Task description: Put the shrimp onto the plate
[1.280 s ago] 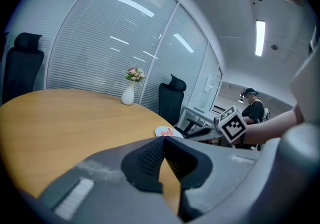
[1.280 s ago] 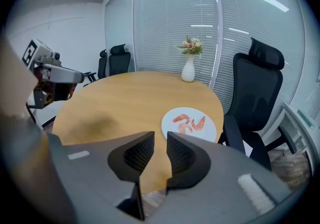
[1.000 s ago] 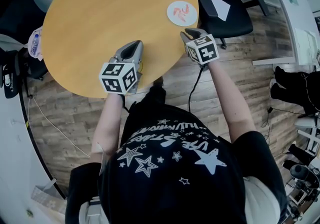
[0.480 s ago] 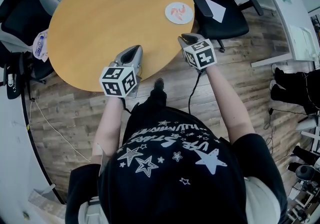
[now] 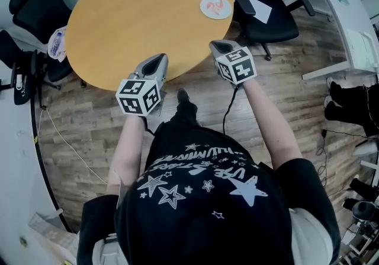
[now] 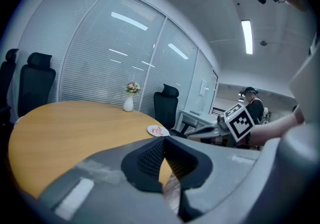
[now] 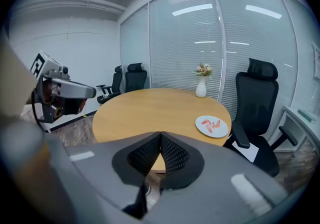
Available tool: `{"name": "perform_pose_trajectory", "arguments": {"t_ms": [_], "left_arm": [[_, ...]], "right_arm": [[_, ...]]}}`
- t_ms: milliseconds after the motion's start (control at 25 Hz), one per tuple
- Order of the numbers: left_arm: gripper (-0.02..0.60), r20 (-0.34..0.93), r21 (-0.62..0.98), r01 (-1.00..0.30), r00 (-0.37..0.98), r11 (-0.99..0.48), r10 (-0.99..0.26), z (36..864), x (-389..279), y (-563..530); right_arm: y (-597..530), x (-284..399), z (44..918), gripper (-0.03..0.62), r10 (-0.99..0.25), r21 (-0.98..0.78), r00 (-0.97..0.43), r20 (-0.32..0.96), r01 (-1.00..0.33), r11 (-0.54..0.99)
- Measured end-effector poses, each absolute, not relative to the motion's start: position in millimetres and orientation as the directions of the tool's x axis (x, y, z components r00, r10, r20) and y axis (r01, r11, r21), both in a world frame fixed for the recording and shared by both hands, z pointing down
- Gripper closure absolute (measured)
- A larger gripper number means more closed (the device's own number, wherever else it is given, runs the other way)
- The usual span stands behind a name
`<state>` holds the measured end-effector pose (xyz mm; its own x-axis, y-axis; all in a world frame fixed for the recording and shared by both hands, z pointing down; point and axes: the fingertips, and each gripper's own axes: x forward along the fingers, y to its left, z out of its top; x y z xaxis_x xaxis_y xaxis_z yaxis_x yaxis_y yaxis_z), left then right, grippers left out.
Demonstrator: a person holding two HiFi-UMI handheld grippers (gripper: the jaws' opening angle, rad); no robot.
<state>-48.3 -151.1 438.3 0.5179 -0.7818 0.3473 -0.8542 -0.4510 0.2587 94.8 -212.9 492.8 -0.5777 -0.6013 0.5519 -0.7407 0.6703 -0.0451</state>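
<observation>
At the table's (image 5: 136,21) 6 o'clock edge, the left gripper (image 5: 157,60) and right gripper (image 5: 219,45) hover, jaws pressed together on nothing.
The shrimp (image 5: 217,5) already lie on the plate (image 5: 215,7) at the table's 2 o'clock rim, well apart from both grippers. That close to the edge, a careless sweep could knock the plate off. The shirt (image 5: 201,181) lettering is unreadable.

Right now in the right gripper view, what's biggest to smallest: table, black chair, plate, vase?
Largest first:
round wooden table
black office chair
plate
white vase
The vase stands farther away, so its real size is unsure.
</observation>
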Motion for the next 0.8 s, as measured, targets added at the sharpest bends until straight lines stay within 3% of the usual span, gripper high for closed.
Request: {"name": "perform_pose_trajectory", "arguments": {"t_ms": [800], "left_arm": [[0.580, 0.393, 0.282, -0.872, 0.485, -0.399, -0.782, 452.0, -58.7, -123.8]], "right_arm": [[-172.4, 76.3, 517.9, 0.592, -0.530, -0.220, -0.654, 0.540, -0.717, 0.661]]}}
